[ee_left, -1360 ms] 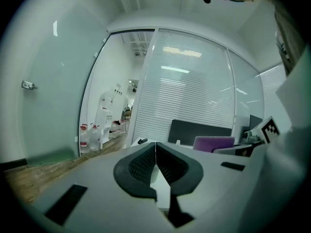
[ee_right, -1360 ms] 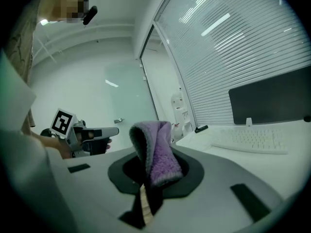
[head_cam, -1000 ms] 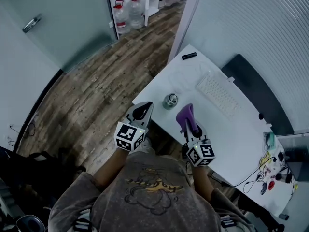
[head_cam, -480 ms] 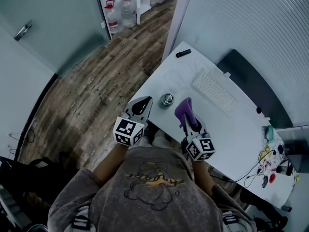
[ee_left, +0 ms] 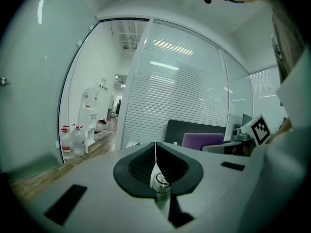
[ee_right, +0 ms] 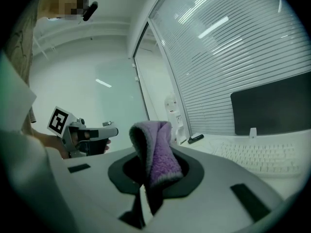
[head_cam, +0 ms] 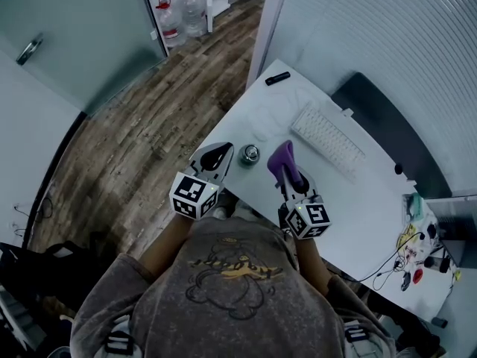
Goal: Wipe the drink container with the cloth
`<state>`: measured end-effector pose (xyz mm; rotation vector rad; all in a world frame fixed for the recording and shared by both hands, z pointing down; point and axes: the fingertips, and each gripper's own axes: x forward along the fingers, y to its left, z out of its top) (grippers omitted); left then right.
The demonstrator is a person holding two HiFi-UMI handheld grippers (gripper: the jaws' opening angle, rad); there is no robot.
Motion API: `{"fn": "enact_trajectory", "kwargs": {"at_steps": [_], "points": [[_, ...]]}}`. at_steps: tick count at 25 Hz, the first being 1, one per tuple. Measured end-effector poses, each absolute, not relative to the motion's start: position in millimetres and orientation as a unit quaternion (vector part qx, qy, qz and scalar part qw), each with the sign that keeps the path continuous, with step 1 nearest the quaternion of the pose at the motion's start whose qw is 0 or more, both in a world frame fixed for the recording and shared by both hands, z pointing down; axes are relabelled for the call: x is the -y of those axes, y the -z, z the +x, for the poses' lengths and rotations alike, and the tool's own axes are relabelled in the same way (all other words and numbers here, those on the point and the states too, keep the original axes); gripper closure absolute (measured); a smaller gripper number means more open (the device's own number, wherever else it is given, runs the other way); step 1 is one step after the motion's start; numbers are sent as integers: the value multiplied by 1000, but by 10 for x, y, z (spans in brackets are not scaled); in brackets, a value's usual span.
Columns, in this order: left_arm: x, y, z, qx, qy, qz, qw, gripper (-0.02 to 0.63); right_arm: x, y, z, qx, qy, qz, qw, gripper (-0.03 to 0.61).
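The drink container (head_cam: 249, 154), small and metallic with a round top, stands near the front edge of the white table (head_cam: 358, 200). It shows just beyond the left jaws, as a silvery container (ee_left: 160, 182). My left gripper (head_cam: 223, 150) is shut with nothing in it, a short way left of the container; its black jaws meet in a thin line at the left gripper (ee_left: 155, 160). My right gripper (head_cam: 288, 173) is shut on a purple cloth (head_cam: 280, 159), right of the container. The cloth (ee_right: 158, 152) folds up over the right gripper (ee_right: 146, 181).
A white keyboard (head_cam: 324, 136) lies behind the cloth, with a dark monitor (head_cam: 387, 129) past it. A black marker (head_cam: 277, 77) sits at the far corner. Cables and small items (head_cam: 417, 248) clutter the right end. Water bottles (head_cam: 179, 10) stand on the wooden floor (head_cam: 149, 140).
Both grippers have moved forward over the table edge, and the left one is now closer to the container. The cloth stays clamped in the right jaws.
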<state>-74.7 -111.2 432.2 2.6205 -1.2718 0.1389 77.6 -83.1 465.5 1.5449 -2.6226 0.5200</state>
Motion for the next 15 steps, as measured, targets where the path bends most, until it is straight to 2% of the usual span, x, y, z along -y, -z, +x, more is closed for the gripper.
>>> {"fn": "enact_trajectory", "kwargs": {"at_steps": [15], "points": [[1299,-4388,-585,425,-45,895,125,591,1138,-4670,866,858,-169,485,23,525]]}}
